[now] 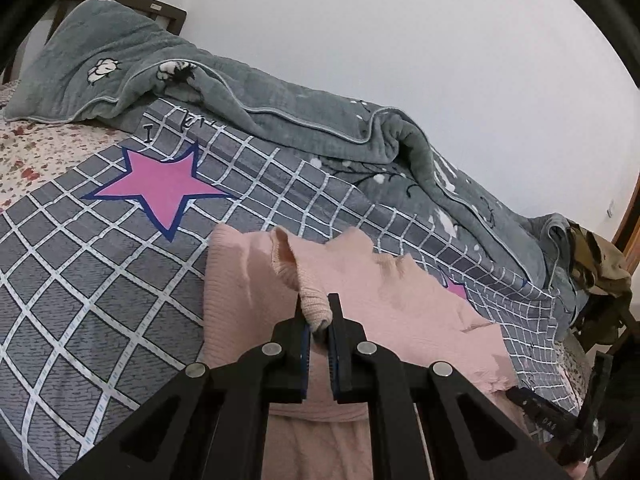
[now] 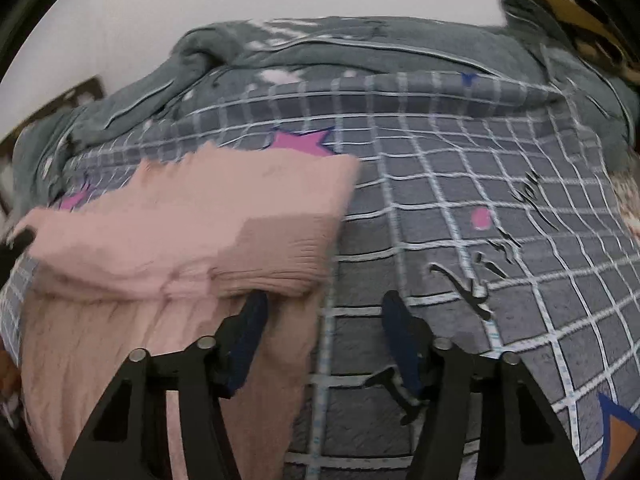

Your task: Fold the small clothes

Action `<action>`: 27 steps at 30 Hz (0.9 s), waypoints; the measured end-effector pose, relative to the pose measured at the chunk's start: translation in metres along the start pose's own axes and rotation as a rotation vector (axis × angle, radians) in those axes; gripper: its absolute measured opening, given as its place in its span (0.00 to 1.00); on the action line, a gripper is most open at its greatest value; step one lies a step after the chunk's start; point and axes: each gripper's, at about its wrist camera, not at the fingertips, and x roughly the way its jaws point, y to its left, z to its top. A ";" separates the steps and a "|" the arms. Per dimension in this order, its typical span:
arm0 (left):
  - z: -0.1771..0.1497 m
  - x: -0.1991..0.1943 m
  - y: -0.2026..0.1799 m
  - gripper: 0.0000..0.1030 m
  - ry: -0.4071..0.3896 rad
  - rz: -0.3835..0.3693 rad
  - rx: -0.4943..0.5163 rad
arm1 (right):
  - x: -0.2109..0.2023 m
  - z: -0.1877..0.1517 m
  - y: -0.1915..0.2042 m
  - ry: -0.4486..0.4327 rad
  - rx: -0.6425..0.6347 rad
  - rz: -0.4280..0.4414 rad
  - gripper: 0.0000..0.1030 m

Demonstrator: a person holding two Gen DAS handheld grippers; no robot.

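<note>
A pink knit sweater (image 1: 384,304) lies on a grey checked bedsheet (image 1: 100,280). My left gripper (image 1: 318,306) is shut on a ribbed fold of the pink sweater and lifts it a little off the rest of the garment. In the right wrist view the sweater (image 2: 192,216) lies folded over on itself at the left. My right gripper (image 2: 324,304) is open and empty, its left finger (image 2: 250,320) over the sweater's right edge, its right finger (image 2: 400,328) over the bare sheet (image 2: 460,184). The right gripper also shows at the lower right of the left wrist view (image 1: 560,420).
A rumpled grey-green quilt (image 1: 280,92) runs along the far side of the bed against a white wall. A wooden headboard (image 1: 132,2) stands at the far left. A brown camouflage garment (image 1: 600,268) is piled at the right end. Pink stars (image 1: 160,188) mark the sheet.
</note>
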 end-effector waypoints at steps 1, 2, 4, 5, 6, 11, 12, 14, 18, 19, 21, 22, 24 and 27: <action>0.000 0.002 0.002 0.08 0.010 0.012 -0.007 | 0.000 0.001 -0.003 0.001 0.017 0.007 0.52; 0.000 0.004 0.004 0.08 0.021 0.026 -0.014 | 0.000 0.001 -0.007 0.003 0.035 0.020 0.52; -0.001 0.008 0.006 0.09 0.037 0.044 -0.022 | 0.001 0.002 -0.007 0.007 0.041 0.023 0.52; -0.001 0.011 0.007 0.09 0.055 0.065 -0.018 | 0.001 0.001 -0.005 0.007 0.030 0.013 0.52; -0.002 0.013 0.007 0.12 0.067 0.075 -0.013 | 0.001 0.001 -0.002 0.007 0.017 0.002 0.53; -0.003 0.016 0.013 0.15 0.090 0.125 -0.018 | 0.001 0.001 -0.002 0.009 0.015 0.006 0.53; -0.001 0.014 0.015 0.16 0.079 0.128 -0.026 | 0.002 0.002 -0.002 0.009 0.018 0.011 0.53; 0.001 0.008 0.020 0.16 0.045 0.152 -0.046 | 0.001 0.002 -0.004 0.005 0.027 0.021 0.53; 0.005 0.002 0.030 0.16 0.022 0.152 -0.082 | -0.002 0.002 -0.008 -0.009 0.054 0.056 0.53; 0.005 0.002 0.032 0.16 0.023 0.150 -0.088 | -0.003 0.002 -0.010 -0.016 0.066 0.077 0.53; 0.005 0.003 0.032 0.16 0.026 0.135 -0.094 | -0.005 0.002 -0.013 -0.025 0.081 0.098 0.53; 0.005 0.004 0.032 0.16 0.029 0.130 -0.092 | -0.006 0.002 -0.015 -0.033 0.092 0.112 0.53; 0.004 0.010 0.027 0.17 0.055 0.130 -0.068 | -0.009 0.002 -0.017 -0.049 0.106 0.132 0.53; -0.002 0.027 0.019 0.19 0.132 0.196 -0.004 | -0.013 0.002 -0.020 -0.073 0.117 0.160 0.53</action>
